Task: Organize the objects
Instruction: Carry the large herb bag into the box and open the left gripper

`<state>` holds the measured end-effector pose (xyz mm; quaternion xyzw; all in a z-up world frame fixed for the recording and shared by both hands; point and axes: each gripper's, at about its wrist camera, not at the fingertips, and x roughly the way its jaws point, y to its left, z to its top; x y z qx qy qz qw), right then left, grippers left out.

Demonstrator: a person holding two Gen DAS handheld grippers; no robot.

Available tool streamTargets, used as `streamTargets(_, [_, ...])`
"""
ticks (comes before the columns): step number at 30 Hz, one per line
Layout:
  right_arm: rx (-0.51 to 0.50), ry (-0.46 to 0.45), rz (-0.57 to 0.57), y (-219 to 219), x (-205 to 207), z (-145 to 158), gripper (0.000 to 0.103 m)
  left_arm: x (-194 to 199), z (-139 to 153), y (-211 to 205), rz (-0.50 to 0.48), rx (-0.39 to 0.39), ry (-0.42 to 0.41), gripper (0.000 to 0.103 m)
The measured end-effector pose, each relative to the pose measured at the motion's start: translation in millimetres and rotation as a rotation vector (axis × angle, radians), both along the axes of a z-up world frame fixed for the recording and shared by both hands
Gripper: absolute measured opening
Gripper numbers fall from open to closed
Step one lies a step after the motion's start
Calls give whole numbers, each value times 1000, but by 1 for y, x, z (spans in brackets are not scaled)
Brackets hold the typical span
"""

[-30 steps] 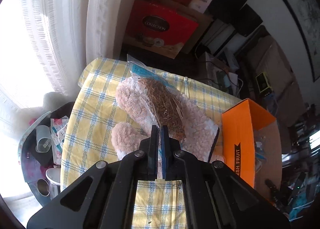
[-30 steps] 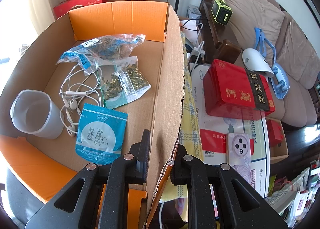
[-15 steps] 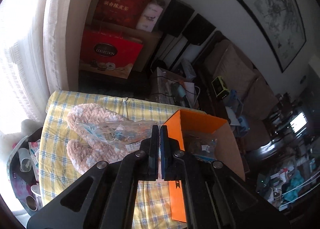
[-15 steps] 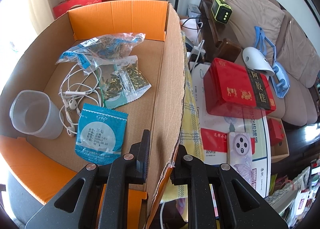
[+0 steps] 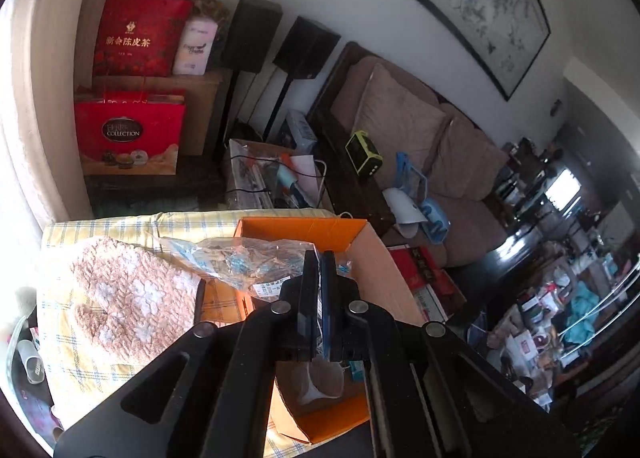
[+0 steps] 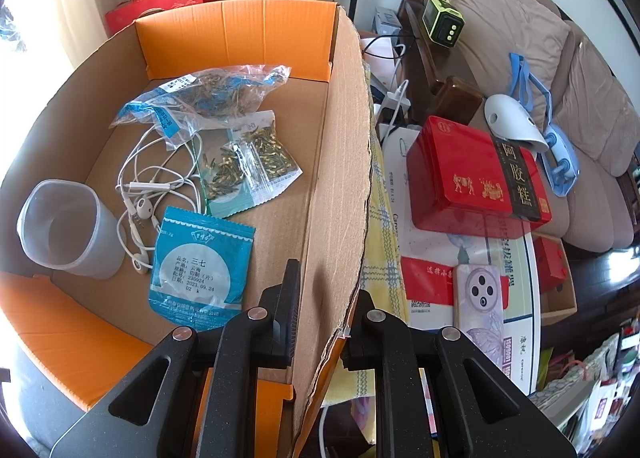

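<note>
The left gripper (image 5: 319, 270) has its jaws pinched together on the corner of a clear plastic bag of brownish dried herbs with a blue zip strip (image 5: 240, 258). The bag trails from the fingertips toward ten o'clock, hanging above the near rim of the orange-lined open cardboard box (image 5: 300, 227) and above the yellow checked cloth (image 5: 80, 354). At nine o'clock from the jaws lies a pink fluffy knitted slipper (image 5: 128, 294) on that cloth, well clear of the bag.

The right gripper (image 6: 326, 298) straddles the box's right-hand brown wall (image 6: 344, 177): one finger inside, one outside, the jaws narrow and clamped on the cardboard edge. Inside the box, at eleven o'clock from this gripper, just beside its inner finger, lies a blue foil sachet with a white round label (image 6: 202, 264). Farther at eleven o'clock sit a small clear packet of green-brown dried pieces (image 6: 252, 165) and another clear bag of dried herbs (image 6: 208, 97). White wired earphones (image 6: 148, 193) are coiled at ten o'clock, touching the sachet's edge, and a translucent plastic cup (image 6: 64, 230) lies on its side at nine o'clock. Outside the box, at two o'clock, rests a red rectangular tin (image 6: 476, 177).
</note>
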<state>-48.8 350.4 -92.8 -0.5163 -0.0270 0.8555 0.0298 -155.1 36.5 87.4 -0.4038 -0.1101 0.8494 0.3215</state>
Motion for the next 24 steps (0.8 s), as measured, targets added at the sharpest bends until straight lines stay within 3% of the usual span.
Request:
streamTargets(15, [0, -2, 0, 0, 0, 0, 16, 23, -26, 78, -151, -108, -50, 1])
streamTargets(24, [-1, -2, -1, 0, -1, 0, 16, 20, -58, 101, -178, -190, -145, 1])
